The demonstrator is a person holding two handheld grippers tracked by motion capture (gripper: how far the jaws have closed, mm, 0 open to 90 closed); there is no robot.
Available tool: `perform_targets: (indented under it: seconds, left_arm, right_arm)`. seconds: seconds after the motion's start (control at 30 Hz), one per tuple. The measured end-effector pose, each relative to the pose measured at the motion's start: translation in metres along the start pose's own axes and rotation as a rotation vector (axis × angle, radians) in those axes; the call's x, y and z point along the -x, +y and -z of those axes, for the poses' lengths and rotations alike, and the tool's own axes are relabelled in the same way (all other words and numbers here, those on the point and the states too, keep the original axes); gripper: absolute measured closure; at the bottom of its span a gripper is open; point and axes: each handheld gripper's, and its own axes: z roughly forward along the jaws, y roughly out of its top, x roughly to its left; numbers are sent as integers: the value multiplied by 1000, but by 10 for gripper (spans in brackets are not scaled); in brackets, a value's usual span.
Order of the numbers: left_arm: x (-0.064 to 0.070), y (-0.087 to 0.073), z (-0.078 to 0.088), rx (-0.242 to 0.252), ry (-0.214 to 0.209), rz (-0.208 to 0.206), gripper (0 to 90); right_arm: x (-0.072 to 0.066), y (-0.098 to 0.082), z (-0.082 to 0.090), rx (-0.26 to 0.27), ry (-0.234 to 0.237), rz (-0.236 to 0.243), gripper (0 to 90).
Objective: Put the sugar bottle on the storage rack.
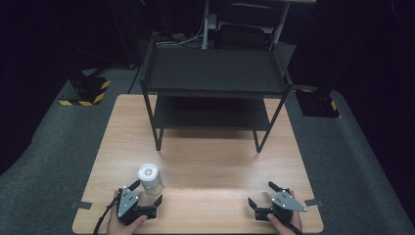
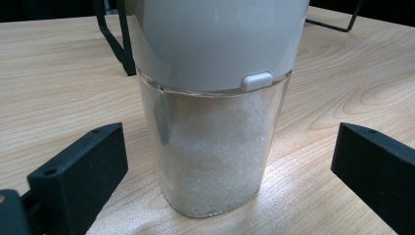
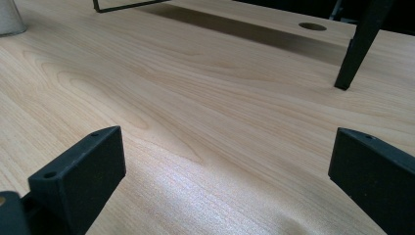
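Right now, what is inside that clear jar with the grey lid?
The jar holds fine white grains, like sugar or salt, filling most of the clear part. The grey lid covers the top, so what lies inside above the clear wall cannot be seen.

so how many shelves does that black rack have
2. The top shelf sits at the far side of the table, and the lower shelf lies directly beneath it, partly shadowed. No others visible.
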Motion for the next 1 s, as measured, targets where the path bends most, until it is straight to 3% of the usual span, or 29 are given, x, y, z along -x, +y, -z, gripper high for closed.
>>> perform_targets:
  seconds: [1.0]
  left_arm:
    - [1, -2, 2, 13, -1, -3, 6]
  right_arm:
    - [0, -1, 0, 5, 6, 13, 0]
